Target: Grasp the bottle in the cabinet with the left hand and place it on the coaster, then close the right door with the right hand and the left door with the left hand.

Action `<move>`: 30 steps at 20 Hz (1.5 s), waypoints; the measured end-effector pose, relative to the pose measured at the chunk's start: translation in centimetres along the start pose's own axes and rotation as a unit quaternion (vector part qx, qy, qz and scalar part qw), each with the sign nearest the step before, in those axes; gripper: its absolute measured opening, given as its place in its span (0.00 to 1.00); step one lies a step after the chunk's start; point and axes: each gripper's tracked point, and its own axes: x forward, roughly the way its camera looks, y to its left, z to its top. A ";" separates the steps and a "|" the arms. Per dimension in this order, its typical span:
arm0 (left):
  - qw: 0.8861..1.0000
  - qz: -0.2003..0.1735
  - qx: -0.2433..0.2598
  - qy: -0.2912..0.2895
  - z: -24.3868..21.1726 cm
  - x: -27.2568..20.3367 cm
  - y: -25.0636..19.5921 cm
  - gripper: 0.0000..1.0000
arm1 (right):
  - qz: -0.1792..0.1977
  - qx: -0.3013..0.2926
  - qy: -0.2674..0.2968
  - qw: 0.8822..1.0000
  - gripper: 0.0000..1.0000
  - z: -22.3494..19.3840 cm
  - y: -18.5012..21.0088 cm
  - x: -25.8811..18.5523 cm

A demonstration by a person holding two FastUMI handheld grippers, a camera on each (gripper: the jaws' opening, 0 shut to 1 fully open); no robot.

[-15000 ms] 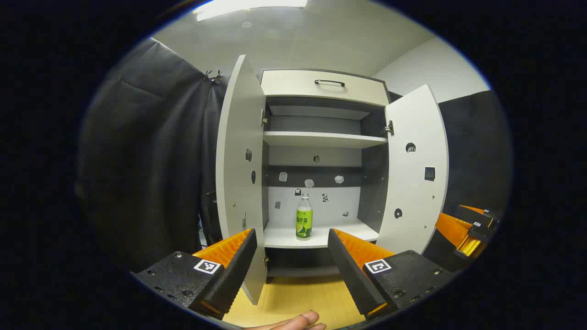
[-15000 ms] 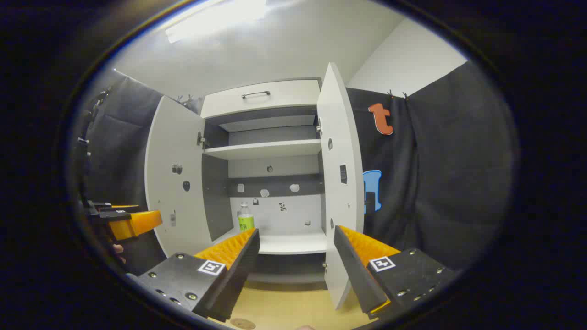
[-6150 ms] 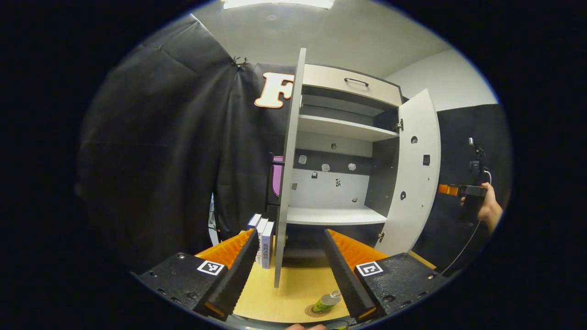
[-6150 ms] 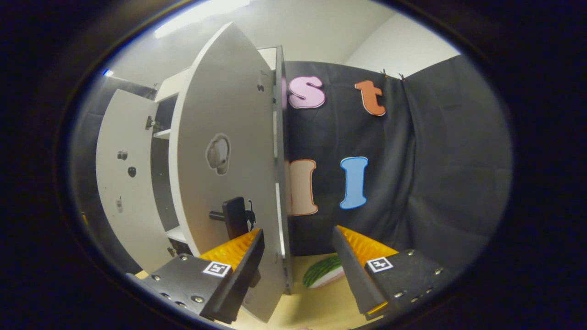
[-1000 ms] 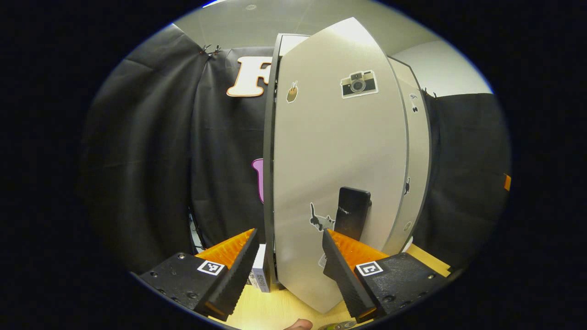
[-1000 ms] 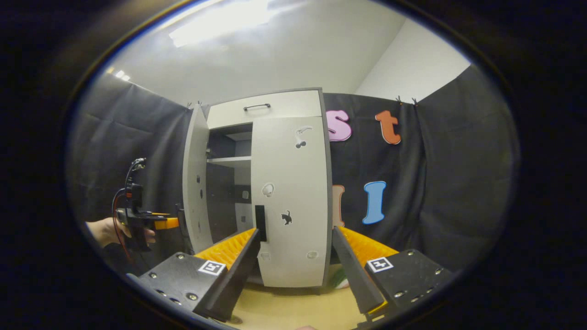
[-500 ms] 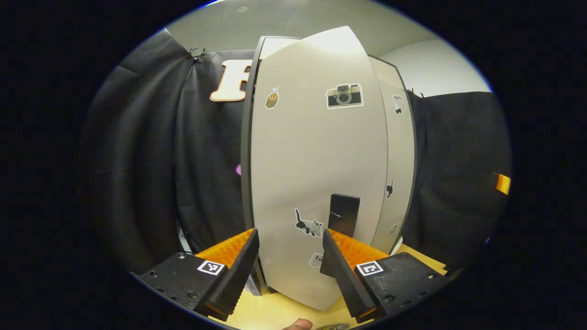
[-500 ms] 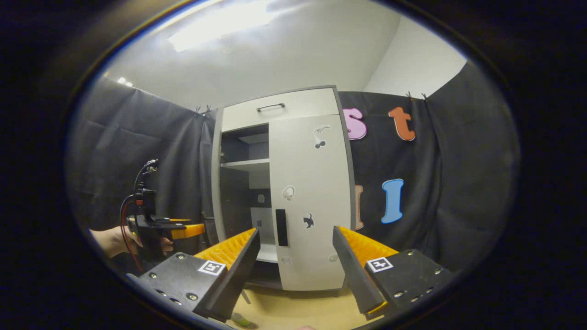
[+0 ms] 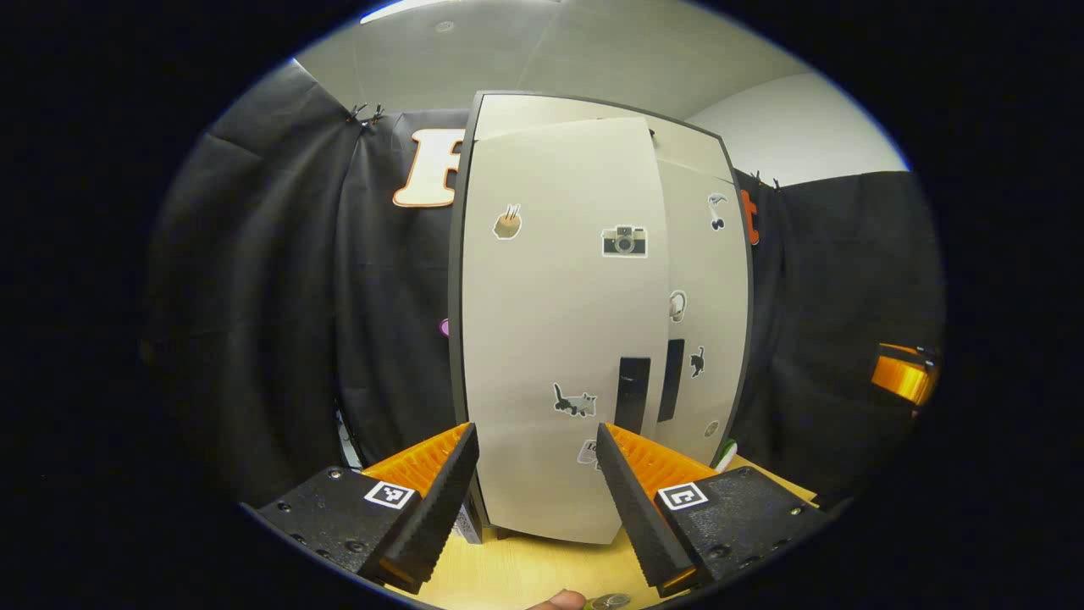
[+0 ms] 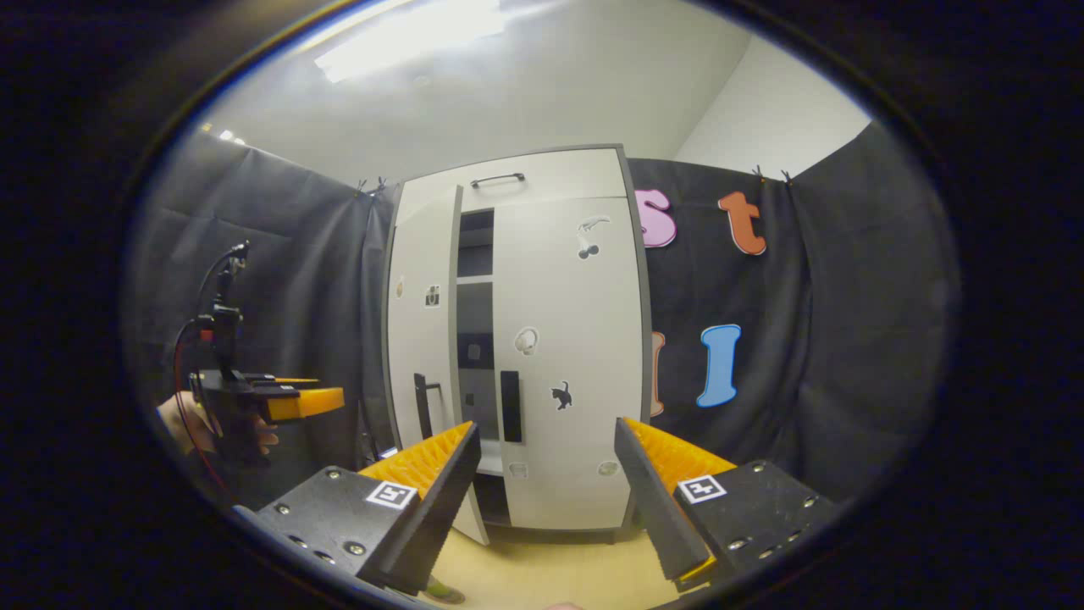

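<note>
The cabinet's left door (image 9: 542, 339) stands slightly ajar in the left gripper view, its dark handle (image 9: 633, 394) just beyond my left gripper (image 9: 533, 474), which is open and empty. In the right gripper view the right door (image 10: 567, 356) lies flush, while the left door (image 10: 419, 339) leaves a narrow gap showing the shelves. My right gripper (image 10: 546, 474) is open and empty, a little way back from the cabinet. The green bottle (image 10: 440, 589) peeks in at the bottom edge on the wooden table (image 10: 559, 568); its cap (image 9: 608, 601) appears below the left gripper.
A hand holds the left gripper (image 10: 326, 400) left of the cabinet. The right gripper (image 9: 902, 379) sits at the far right. Books (image 9: 468, 525) stand beside the cabinet's left foot. Black cloth walls close in both sides.
The left door has swung from half open to nearly shut. My left gripper has drawn back from the door face. The right door stays shut.
</note>
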 end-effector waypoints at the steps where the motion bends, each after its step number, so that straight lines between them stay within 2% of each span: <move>1: 1.000 -0.001 -0.002 -0.001 0.3 -0.6 -0.4 0.89 | 0.000 -0.001 0.002 1.000 0.96 0.0 -0.2 -0.2; 3: 1.000 -0.001 -0.002 -0.004 0.8 -1.9 -0.8 0.89 | -0.004 0.001 0.000 1.000 0.96 0.3 -0.8 -0.6; 9: 1.000 0.026 0.000 -0.002 0.4 -6.9 -1.4 0.89 | 0.024 -0.003 -0.003 1.000 0.96 0.9 -0.4 -2.8; 10: 0.999 0.032 0.001 -0.001 0.3 -7.8 -1.6 0.89 | 0.028 0.000 -0.004 1.000 0.93 1.0 -0.3 -3.1; 11: 0.999 0.038 0.002 -0.001 0.3 -8.5 -1.6 0.89 | 0.029 0.002 -0.005 1.000 0.96 1.1 -0.3 -3.5; 14: 0.999 0.052 -0.003 0.006 -0.4 -10.2 -1.8 0.89 | 0.019 0.008 -0.011 1.000 0.96 1.7 -0.5 -4.7; 24: 0.998 0.061 -0.023 -0.002 -0.5 -11.1 -2.0 0.89 | -0.006 -0.011 -0.025 1.000 0.96 1.3 1.2 -6.6; 26: 0.998 0.055 -0.030 -0.002 -0.4 -11.3 -1.9 0.89 | 0.002 -0.020 -0.024 1.000 0.96 0.9 2.1 -6.8; 30: 0.998 0.041 -0.035 -0.010 -0.7 -11.2 -2.5 0.89 | -0.006 -0.027 -0.016 0.999 0.96 -0.1 2.3 -7.8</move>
